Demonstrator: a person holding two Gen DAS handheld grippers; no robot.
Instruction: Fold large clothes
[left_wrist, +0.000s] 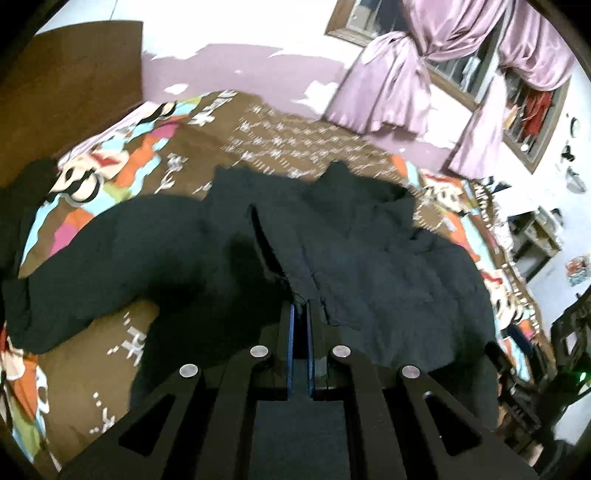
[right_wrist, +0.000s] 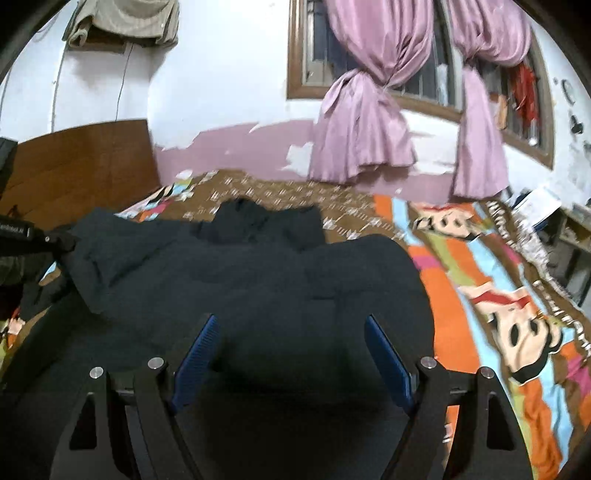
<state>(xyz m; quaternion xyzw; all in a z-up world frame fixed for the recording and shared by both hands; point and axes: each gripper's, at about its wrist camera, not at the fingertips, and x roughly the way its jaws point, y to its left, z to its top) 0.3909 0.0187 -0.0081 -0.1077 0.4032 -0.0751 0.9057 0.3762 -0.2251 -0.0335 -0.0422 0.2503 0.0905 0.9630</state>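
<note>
Left gripper (left_wrist: 302, 306) is clamped on the dark jacket's (left_wrist: 388, 258) front edge to fold it; right gripper (right_wrist: 290, 332) hovers above the jacket, jaws apart

right claw (right_wrist: 290, 345): jaws wide apart, nothing gripped | black jacket (right_wrist: 258, 273): spread flat on bed | bedspread (right_wrist: 491, 295): cartoon print | pink curtains (right_wrist: 364, 122): knotted at window

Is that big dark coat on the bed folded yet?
Not neatly: the dark coat lies mostly spread across the patterned bedspread, collar at the far end, one front edge pinched in the left gripper.
</note>
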